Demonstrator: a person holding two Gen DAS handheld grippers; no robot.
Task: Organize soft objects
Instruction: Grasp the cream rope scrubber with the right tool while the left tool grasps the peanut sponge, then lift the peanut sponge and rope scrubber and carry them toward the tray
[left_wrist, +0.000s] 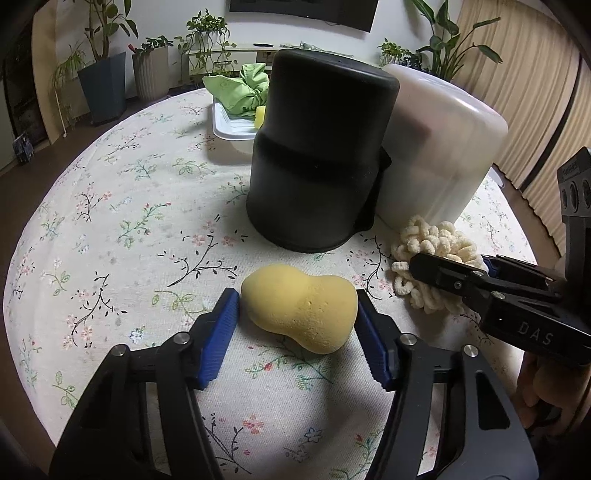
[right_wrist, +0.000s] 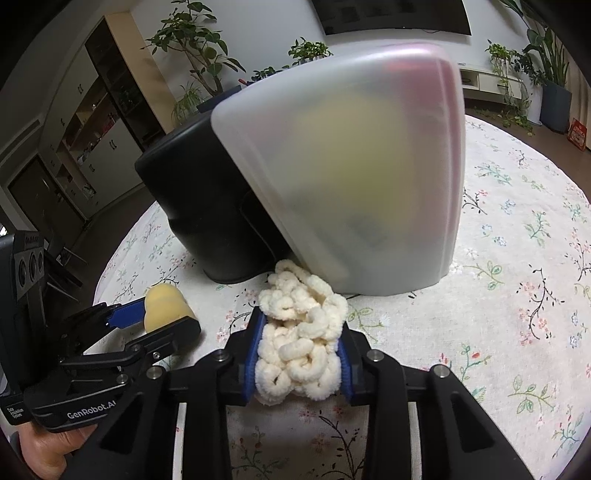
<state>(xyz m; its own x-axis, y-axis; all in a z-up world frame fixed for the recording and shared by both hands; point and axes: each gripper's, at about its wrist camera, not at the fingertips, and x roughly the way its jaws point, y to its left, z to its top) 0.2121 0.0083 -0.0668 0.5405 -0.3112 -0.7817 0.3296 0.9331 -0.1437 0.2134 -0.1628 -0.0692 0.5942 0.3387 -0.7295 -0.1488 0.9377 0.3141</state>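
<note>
- yellow sponge (left_wrist: 301, 308) is lying on the tablecloth (left_wrist: 122, 236) right between the left gripper (left_wrist: 297, 314) pads, long axis running slantwise across the gap, pads half-wide and just about touching it
- cream chenille scrubber (right_wrist: 301, 334) is already squeezed in the right gripper (right_wrist: 301, 356)
- white tray (left_wrist: 231, 127) further back has a green cloth (left_wrist: 240, 90) in it; black container (left_wrist: 317, 155) and frosted bin (right_wrist: 354, 173) look upside down, contents can't be told

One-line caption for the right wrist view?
Right gripper squeezes a cream chenille scrubber on the floral tablecloth before a frosted bin.
</note>
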